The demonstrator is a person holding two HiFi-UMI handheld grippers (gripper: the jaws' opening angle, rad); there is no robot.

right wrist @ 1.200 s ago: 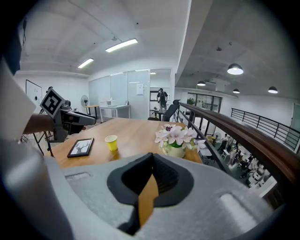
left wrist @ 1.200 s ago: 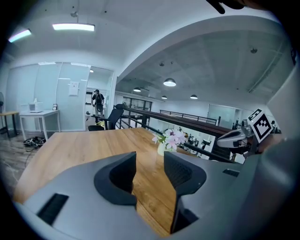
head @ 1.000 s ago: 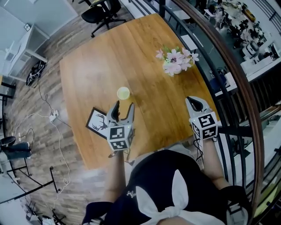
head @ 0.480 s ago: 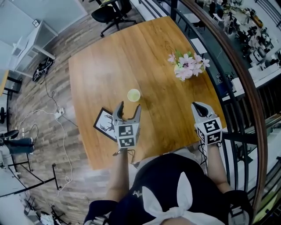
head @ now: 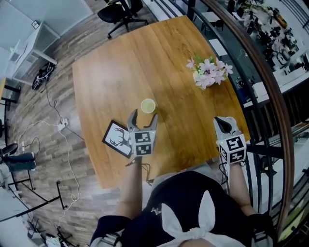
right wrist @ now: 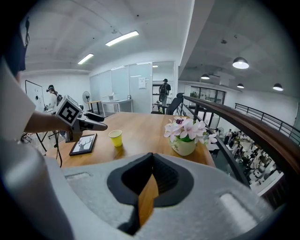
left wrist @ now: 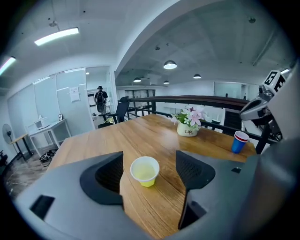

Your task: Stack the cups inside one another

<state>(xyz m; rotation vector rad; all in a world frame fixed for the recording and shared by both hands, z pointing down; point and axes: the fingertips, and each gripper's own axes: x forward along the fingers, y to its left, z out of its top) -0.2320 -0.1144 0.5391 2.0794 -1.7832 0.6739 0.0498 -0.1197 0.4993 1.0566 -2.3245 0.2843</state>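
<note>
A small yellow cup [head: 148,105] stands upright on the wooden table [head: 120,62]. My left gripper [head: 144,116] is just short of it, jaws opening wide. In the left gripper view the yellow cup [left wrist: 145,171] stands in line with the gap of the left gripper [left wrist: 149,158], a little ahead of the pads [left wrist: 108,176], untouched. A blue cup with a red one nested in it [left wrist: 240,141] stands at the table's right edge. My right gripper [head: 225,124] hangs over that edge, shut and empty; in its own view the right gripper [right wrist: 151,161] has its jaws pressed together.
A vase of pink flowers [head: 208,72] stands at the far right of the table. A framed deer picture [head: 117,139] lies left of my left gripper. A curved railing [head: 270,96] runs close behind the table's right side. Office chairs [head: 120,12] stand beyond the far end.
My left gripper has moved forward and down toward the yellow cup, and its jaws have spread wider. The right gripper has hardly moved.
</note>
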